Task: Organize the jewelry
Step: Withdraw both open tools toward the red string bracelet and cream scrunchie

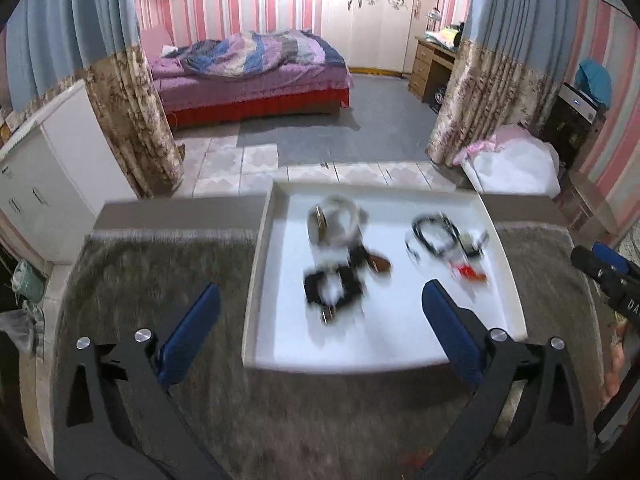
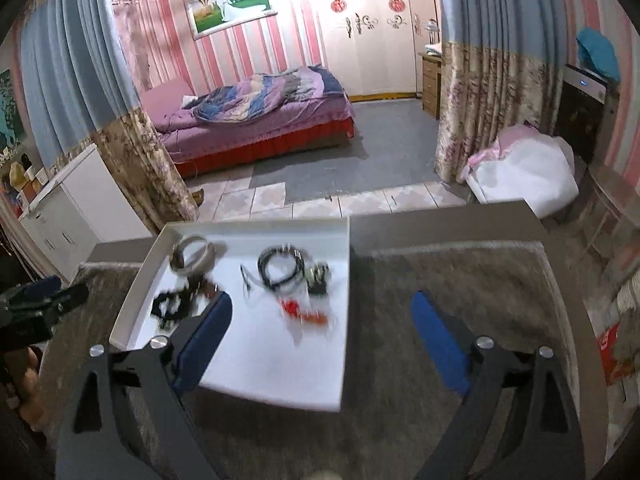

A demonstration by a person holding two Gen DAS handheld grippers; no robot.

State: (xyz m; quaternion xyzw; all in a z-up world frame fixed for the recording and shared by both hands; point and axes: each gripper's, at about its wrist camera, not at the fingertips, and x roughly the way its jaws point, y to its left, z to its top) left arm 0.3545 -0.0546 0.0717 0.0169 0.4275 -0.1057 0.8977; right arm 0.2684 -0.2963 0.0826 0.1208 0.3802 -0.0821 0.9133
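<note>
Left wrist view: the left tool (image 1: 320,304) occupies the lower part of the frame, its blue fingers (image 1: 192,332) spread wide apart and holding nothing. Between and beyond them, at centre frame, a white tray (image 1: 256,264) sits on a grey fuzzy mat (image 1: 160,272) that covers the table (image 1: 180,210). The tray holds the jewelry, blurred by motion: a pale bangle (image 1: 336,220) toward the upper centre, a black beaded bracelet (image 1: 330,290) below it, a black cord necklace (image 1: 434,234) to the right, and a small red piece (image 1: 468,272) lower right of the cord. Finer detail cannot be told. At the right edge of the frame the right tool (image 1: 600,268) shows only in part.

Right wrist view: the right tool (image 2: 322,314) fills the lower frame, fingers (image 2: 438,340) likewise set wide apart and empty. Its left finger overlaps the tray's near edge in the frame; whether it touches cannot be told. The tray lies centre left, the same items inside. The upper frame shows a bed (image 2: 256,120) with a purple quilt, and curtains (image 2: 488,80) at the right.
</note>
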